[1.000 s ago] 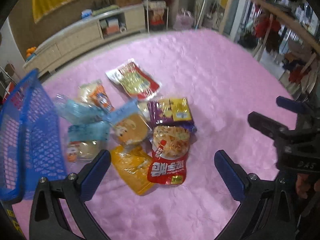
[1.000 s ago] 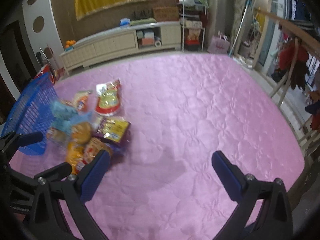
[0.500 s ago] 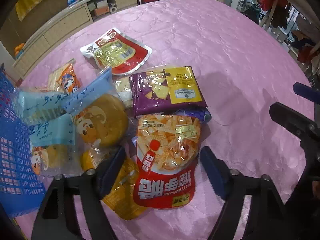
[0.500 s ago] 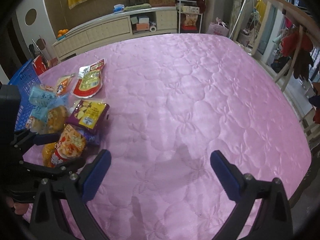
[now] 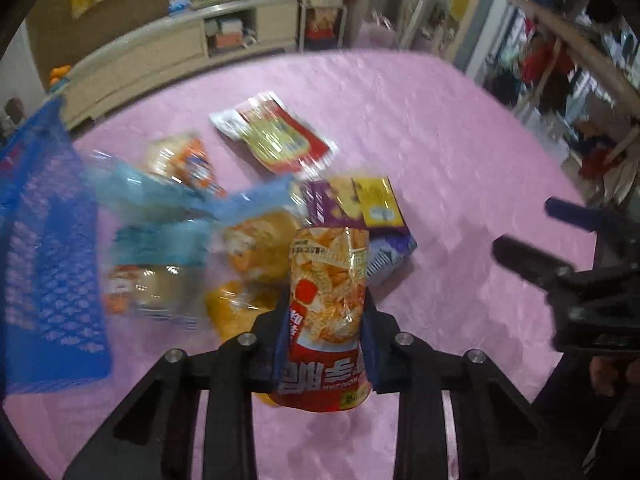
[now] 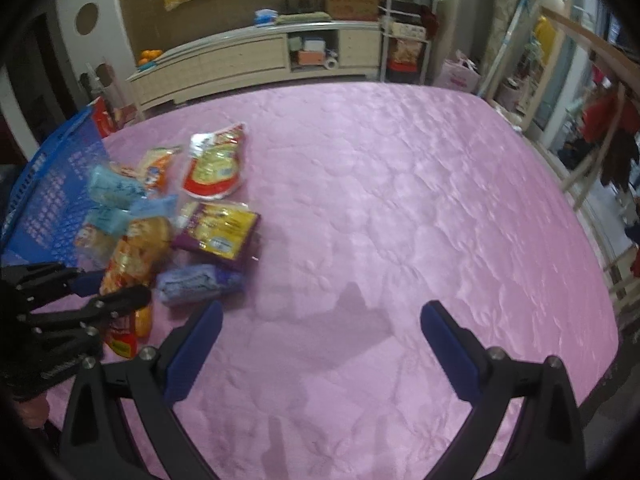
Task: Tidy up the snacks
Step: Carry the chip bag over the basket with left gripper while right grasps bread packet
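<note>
Now the left tongs (image 5: 326, 344) pinch the red-and-orange chip bag (image 5: 326, 312) above the pink bedspread (image 6: 400, 200), beside the blue basket (image 5: 44, 260); the right tongs (image 6: 320, 344) gape wide, holding nothing.

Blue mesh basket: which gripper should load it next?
Left. The left gripper already clamps the red-orange chip bag beside the blue mesh basket; the right gripper hangs open over bare pink cloth.
</note>
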A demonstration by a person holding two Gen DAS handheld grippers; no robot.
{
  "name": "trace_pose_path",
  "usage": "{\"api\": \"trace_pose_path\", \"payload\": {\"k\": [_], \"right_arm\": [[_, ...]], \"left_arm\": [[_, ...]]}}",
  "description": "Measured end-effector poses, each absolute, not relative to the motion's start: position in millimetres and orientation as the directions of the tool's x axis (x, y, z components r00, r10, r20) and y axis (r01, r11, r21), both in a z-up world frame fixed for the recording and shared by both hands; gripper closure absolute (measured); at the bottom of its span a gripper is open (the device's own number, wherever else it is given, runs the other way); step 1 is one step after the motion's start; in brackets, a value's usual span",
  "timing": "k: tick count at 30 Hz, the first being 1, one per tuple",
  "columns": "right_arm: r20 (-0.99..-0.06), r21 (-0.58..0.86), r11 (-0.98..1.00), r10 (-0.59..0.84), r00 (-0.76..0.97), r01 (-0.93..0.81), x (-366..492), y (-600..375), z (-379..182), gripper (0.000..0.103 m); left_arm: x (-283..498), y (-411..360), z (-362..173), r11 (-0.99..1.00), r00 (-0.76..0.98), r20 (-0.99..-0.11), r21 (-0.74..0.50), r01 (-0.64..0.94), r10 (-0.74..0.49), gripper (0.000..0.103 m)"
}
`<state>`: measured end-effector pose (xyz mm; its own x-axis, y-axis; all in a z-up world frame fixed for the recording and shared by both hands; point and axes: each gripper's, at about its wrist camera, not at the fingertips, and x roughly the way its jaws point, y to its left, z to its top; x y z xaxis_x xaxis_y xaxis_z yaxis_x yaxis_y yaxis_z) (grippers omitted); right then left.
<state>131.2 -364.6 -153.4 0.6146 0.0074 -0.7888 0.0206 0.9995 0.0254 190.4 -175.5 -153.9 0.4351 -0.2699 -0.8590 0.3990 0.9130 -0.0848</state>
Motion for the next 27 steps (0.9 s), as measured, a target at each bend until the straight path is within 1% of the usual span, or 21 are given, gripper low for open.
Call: {"api": "trace_pose_path", "payload": {"k": [5,7,9,11,16,22,27], "right_arm": [[-0.775,0.047,0.997,0.078,0.627,-0.065,145.5,-345.8,-140.6,0.003],[-0.773,0.055,0.994,0.102,0.626,-0.094,153.9,-335.2,-137.3,0.006],[-0.776,0.061,0.992,0.119,0.619,-0.115,160.1,-325.6,-136.9,0.013],[-0.784,0.092,0.985,0.164,0.599,-0.149,168.4,-313.8,-138.7,0.016],[-0.787,0.118,0.970,0.222,0.575,-0.213,187.3,-279.8,-144.2,0.017],[-0.808,0.086,0.965,0.213,0.549,-0.247,207.1,-241.1,-160.1,0.017],[-0.830,0.056,0.968,0.182,0.528,-0.246,219.4,-224.0,-176.6,0.018]], "left_arm": [[184.9,-144.7,-120.8,0.941,0.531,-0.809,-0.077,0.328,-0.252,0.075],[185.2,-134.1,-110.1,0.950,0.565,-0.791,-0.065,0.304,-0.235,0.075],[195.1,-122.2,-104.3,0.957,0.593,-0.772,-0.065,0.284,-0.229,0.075],[194.3,-111.7,-95.6,0.960,0.617,-0.755,-0.059,0.273,-0.222,0.075],[194.7,-89.1,-85.2,0.977,0.678,-0.715,-0.031,0.209,-0.167,0.075],[200.7,-39.4,-59.8,0.997,0.744,-0.666,0.005,0.078,-0.055,0.075],[208.9,-7.2,-58.6,1.000,0.746,-0.666,0.006,0.015,-0.008,0.075]]}}
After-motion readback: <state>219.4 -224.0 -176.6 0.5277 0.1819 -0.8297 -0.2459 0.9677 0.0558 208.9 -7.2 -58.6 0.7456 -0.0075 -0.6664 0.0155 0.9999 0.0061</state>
